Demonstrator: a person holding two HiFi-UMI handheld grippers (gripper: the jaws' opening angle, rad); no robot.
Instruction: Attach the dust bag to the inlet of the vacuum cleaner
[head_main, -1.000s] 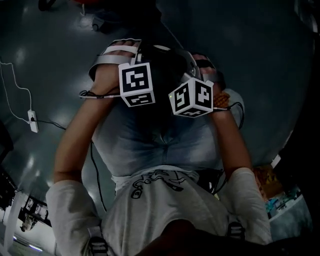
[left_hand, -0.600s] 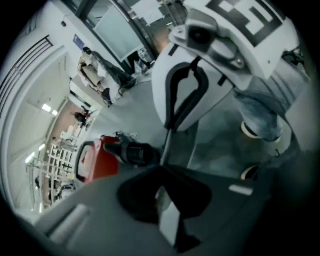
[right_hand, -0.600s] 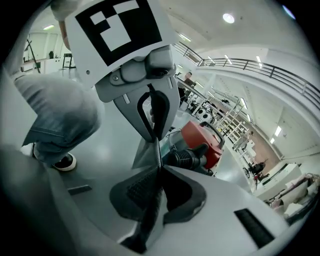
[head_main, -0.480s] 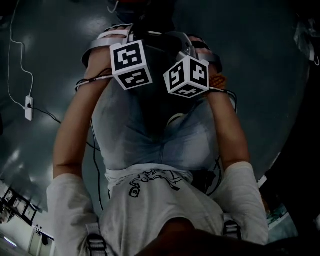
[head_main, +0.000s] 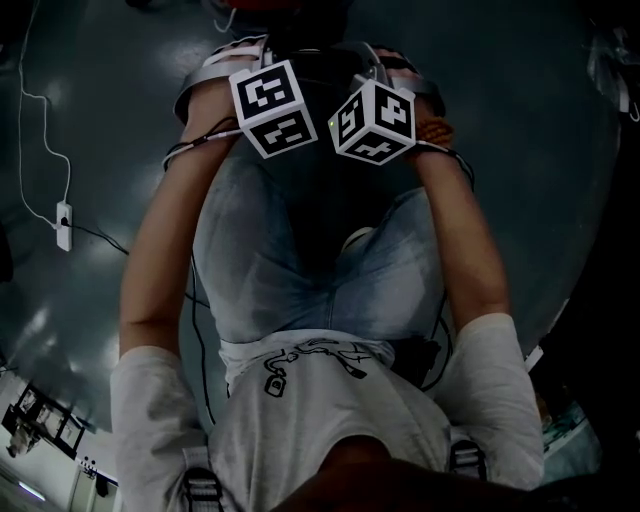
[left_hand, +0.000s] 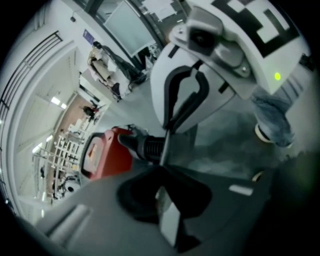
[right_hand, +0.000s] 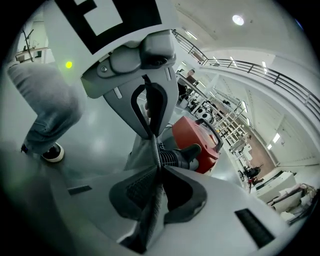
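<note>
1. On my left gripper (left_hand: 164, 161) feed the jaws are pressed together on a thin pale sheet that I see only edge-on.
2. On the right gripper (right_hand: 160, 166) feed the jaws are likewise closed. A narrow grey strip is pinched between the ribbed pads and runs up out of them.
3. That strip widens into a grey sheet, the dust bag (right_hand: 137, 151), which reaches up to the left gripper's closed jaws. The sheet is so thin from this angle that I can only say it is probably the bag, not make out its collar or opening.
4. The two grippers face each other, tips almost meeting, with the bag stretched between them in the air and clear of the floor (right_hand: 95, 135).
5. The vacuum cleaner (right_hand: 202, 137) is a red body with a black handle and stands on the floor beyond the grippers. Its black ribbed hose (right_hand: 175, 158) points towards them.
6. The bag is apart from the vacuum cleaner and nothing is fitted to the machine.
7. In the head view both marker cubes sit side by side in front of the person's knees, at the ends of the outstretched arms.
8. A white power strip (head_main: 64, 224) with its cable (head_main: 30, 110) lies on the floor well off to the left.
9. One shoe (right_hand: 52, 153) shows at the left of the right gripper view.
</note>
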